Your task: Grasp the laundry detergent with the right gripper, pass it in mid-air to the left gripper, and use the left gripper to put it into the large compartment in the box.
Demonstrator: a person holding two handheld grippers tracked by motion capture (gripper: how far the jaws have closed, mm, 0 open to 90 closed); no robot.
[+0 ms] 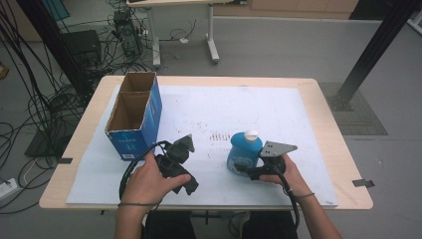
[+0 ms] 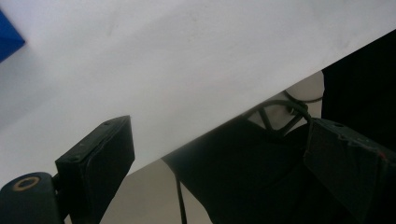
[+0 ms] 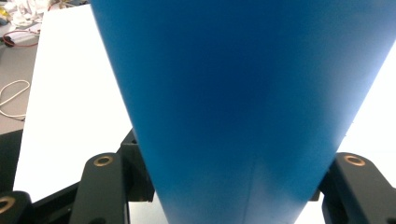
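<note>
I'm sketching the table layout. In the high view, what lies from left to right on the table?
Box → left gripper → bottle → right gripper, jaws either side of the bottle.

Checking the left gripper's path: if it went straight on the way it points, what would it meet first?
Likely the white table cover: the open left gripper tilts down at it, nothing between.

Blue bottle (image 1: 244, 152) with white cap (image 1: 251, 134); blue box (image 1: 135, 119), brown inside; white mat (image 1: 278, 114).
</note>
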